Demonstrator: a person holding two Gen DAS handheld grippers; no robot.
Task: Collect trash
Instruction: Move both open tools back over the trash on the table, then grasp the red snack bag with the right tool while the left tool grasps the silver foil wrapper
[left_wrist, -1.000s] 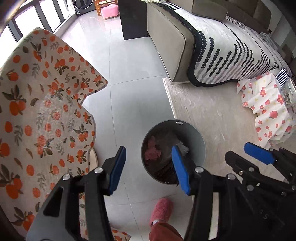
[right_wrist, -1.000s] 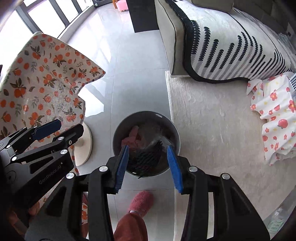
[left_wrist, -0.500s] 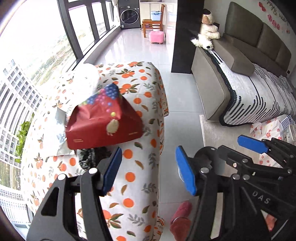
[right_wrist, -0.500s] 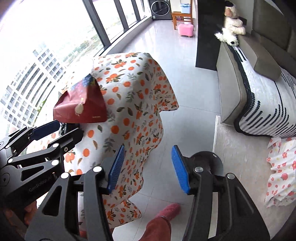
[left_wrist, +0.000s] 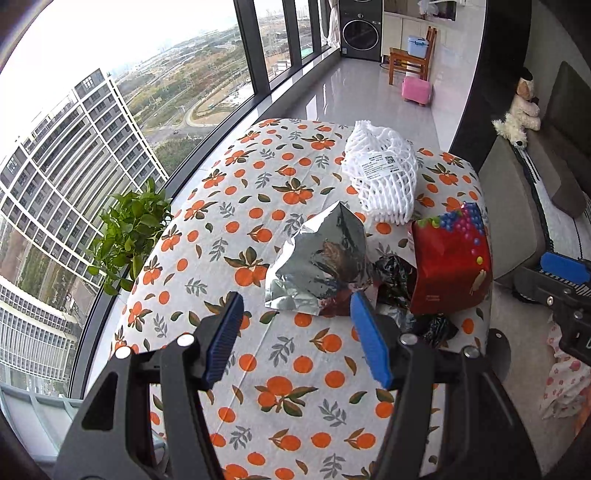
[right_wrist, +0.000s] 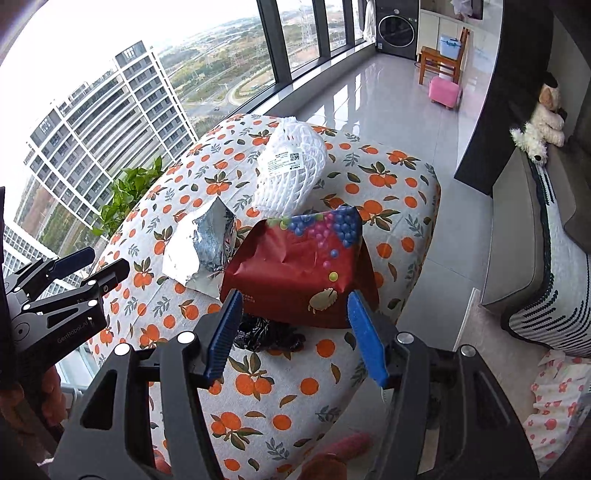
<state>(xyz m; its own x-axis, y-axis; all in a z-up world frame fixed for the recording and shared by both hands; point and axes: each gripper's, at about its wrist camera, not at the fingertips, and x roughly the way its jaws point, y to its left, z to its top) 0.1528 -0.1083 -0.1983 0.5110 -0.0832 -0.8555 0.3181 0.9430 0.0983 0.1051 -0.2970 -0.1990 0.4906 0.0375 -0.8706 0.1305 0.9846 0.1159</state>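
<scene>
The left claw (left_wrist: 297, 338) hangs open and empty over the orange-print surface (left_wrist: 295, 398). Just beyond it lies a silver foil bag (left_wrist: 321, 266), a red bag (left_wrist: 450, 266) to its right, white foam netting (left_wrist: 380, 177) farther off.

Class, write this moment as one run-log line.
left hand-held gripper: open, empty | right hand-held gripper: open, empty, jaws just opening | on table: silver foil bag, red bag, white foam net
</scene>
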